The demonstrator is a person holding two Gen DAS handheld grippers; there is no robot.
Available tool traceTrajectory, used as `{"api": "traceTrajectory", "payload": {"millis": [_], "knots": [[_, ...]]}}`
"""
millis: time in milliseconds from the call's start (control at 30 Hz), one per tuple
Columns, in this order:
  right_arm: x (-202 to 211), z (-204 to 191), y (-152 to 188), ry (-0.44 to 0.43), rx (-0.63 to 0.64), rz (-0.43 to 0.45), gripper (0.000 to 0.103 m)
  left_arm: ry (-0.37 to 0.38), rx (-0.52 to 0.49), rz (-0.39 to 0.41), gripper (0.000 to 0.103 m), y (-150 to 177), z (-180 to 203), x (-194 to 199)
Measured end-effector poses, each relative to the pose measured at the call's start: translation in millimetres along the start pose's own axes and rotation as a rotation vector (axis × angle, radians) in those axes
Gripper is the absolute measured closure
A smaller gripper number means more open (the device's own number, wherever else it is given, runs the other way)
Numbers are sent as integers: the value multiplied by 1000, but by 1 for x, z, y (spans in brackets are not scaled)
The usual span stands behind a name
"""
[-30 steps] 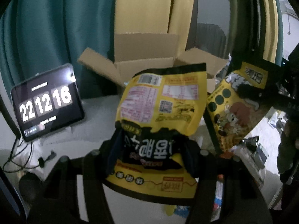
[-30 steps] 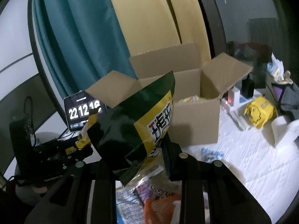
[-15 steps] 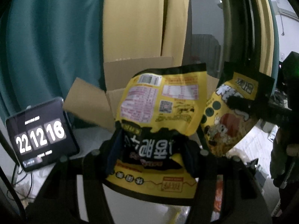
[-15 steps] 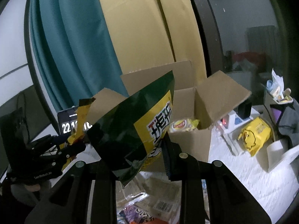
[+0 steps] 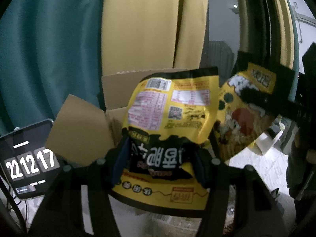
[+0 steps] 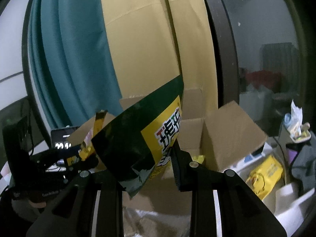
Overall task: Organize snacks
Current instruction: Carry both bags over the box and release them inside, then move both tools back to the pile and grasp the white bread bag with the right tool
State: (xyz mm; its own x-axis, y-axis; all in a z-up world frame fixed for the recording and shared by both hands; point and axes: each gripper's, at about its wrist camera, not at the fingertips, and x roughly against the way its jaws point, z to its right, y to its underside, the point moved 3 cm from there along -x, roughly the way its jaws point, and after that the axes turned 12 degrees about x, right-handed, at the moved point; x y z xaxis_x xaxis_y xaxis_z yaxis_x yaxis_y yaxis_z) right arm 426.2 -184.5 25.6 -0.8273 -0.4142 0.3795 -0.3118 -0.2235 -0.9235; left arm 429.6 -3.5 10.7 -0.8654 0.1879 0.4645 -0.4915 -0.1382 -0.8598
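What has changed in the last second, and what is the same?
Both held snack bags have been carried closer to the cardboard box, which looks larger and nearer in both views. The clock went from 16 to 17. Unchanged: the left gripper grips the yellow bag, the right gripper the green bag; nothing released.

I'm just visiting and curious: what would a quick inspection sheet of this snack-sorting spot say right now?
Surface: white textured cloth.
Job's things: open cardboard box with a yellow packet inside; two yellow-and-black snack bags, both held up.
Clutter: clock tablet, loose yellow packet, wrappers below.
Grippers: left gripper shut on back-side bag; right gripper shut on front-side bag.
Cables: dark lead under the tablet.
Surroundings: teal curtain, yellow curtain.
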Motion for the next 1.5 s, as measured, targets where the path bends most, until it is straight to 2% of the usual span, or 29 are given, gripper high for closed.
{"api": "traceTrajectory", "payload": {"millis": [467, 633, 700, 800, 1100, 1500], "knots": [[-75, 17, -29, 17, 21, -18, 74, -12, 28, -42, 41, -16, -13, -67], [-106, 17, -35, 13, 8, -53, 74, -31, 102, -36, 21, -21, -32, -83], [-119, 17, -37, -7, 4, -82, 74, -16, 129, -28, 14, -23, -37, -83], [-127, 12, -42, 5, 32, -91, 61, -14, 132, -3, 11, -26, -37, -78], [-99, 11, -47, 21, 56, -81, 60, -13, 149, 30, 10, -28, -37, -46], [-24, 0, -34, 42, 49, -68, 60, 16, 137, 74, 10, -16, -10, 24]]}}
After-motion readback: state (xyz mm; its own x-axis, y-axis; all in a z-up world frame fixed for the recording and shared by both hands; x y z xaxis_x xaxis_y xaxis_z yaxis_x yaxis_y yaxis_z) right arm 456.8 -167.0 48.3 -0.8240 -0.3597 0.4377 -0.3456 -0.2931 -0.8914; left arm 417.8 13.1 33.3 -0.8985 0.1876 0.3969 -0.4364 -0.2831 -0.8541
